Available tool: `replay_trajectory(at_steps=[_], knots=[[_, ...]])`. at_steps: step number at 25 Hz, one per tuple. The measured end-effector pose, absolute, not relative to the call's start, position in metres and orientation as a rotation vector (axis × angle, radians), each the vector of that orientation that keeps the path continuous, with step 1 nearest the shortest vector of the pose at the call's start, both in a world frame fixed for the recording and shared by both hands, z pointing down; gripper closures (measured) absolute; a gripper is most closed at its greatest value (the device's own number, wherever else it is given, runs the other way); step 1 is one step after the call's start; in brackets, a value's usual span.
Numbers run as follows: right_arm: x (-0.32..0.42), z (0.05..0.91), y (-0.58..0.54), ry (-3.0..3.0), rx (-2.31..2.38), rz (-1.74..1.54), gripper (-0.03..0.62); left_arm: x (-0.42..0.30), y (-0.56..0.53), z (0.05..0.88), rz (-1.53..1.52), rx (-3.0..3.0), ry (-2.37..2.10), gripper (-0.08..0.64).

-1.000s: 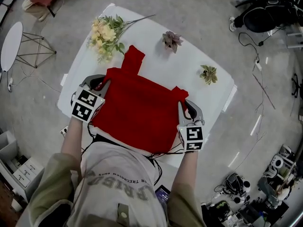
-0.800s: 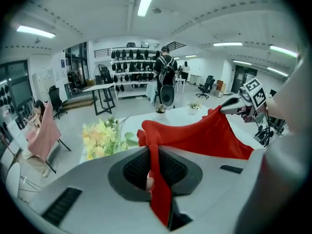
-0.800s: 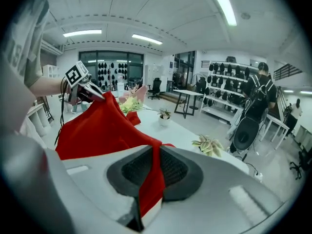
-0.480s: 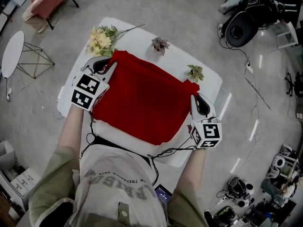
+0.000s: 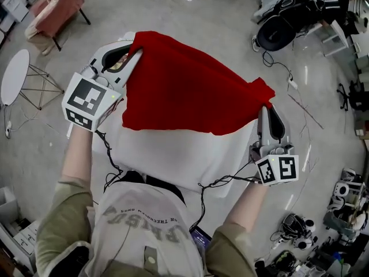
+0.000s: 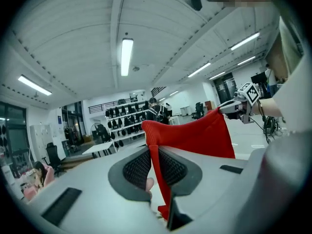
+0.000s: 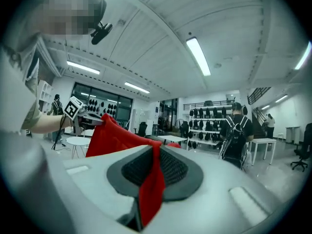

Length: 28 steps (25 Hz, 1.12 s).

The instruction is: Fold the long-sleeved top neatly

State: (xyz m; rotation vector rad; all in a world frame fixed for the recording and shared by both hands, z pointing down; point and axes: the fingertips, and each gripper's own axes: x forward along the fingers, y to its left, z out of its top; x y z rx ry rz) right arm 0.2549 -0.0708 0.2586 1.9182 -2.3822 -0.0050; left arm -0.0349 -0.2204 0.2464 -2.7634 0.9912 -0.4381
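Observation:
The red long-sleeved top [image 5: 184, 91] hangs stretched in the air above the white table [image 5: 173, 154]. My left gripper [image 5: 134, 44] is shut on its upper left corner, and my right gripper [image 5: 266, 101] is shut on its right corner. In the left gripper view the red cloth [image 6: 187, 133] is pinched between the dark pads [image 6: 136, 168] and runs across to the far gripper [image 6: 241, 104]. The right gripper view shows the same red fabric [image 7: 152, 179] clamped between its pads [image 7: 171, 165], stretching off to the left. The top hides the far part of the table.
A round white side table [image 5: 12, 68] stands at the left and a pink chair [image 5: 55, 10] at the top left. Cables and equipment lie on the floor at the right [image 5: 288, 27]. People and clothing racks [image 7: 229, 130] show far back in the room.
Both grippers have risen with the top, lifting it off the table until it hangs in the air. The flowers and small plants on the table are now hidden behind it.

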Motion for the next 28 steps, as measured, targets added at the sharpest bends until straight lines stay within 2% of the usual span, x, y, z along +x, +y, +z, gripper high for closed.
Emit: replay_trajectory(at_steps=[3, 5, 11, 15, 20, 24, 26, 28], knots=[[0.226, 0.255, -0.029, -2.397, 1.909, 0.011, 0.546, -0.059, -0.174, 0.245, -0.447, -2.781, 0.868, 0.518], [0.205, 0.274, 0.004, -2.381, 1.901, 0.067, 0.546, -0.078, -0.137, 0.272, -0.522, -2.833, 0.769, 0.519], [0.138, 0.389, 0.098, -2.251, 1.872, 0.336, 0.546, -0.141, -0.018, 0.431, -0.991, -2.969, 0.484, 0.520], [0.097, 0.446, 0.136, -2.201, 1.849, 0.525, 0.546, -0.174, 0.043, 0.505, -1.230, -2.998, 0.346, 0.520], [0.082, 0.494, 0.176, -2.092, 1.801, 0.702, 0.546, -0.194, 0.097, 0.562, -1.457, -3.017, 0.257, 0.518], [0.083, 0.543, 0.199, -1.952, 1.686, 0.807, 0.545, -0.200, 0.103, 0.592, -1.566, -3.003, 0.347, 0.514], [0.086, 0.562, 0.203, -1.901, 1.645, 0.866, 0.545, -0.201, 0.105, 0.599, -1.609, -3.005, 0.363, 0.480], [0.087, 0.573, 0.206, -1.876, 1.601, 0.903, 0.543, -0.203, 0.108, 0.600, -1.646, -3.012, 0.354, 0.391]])
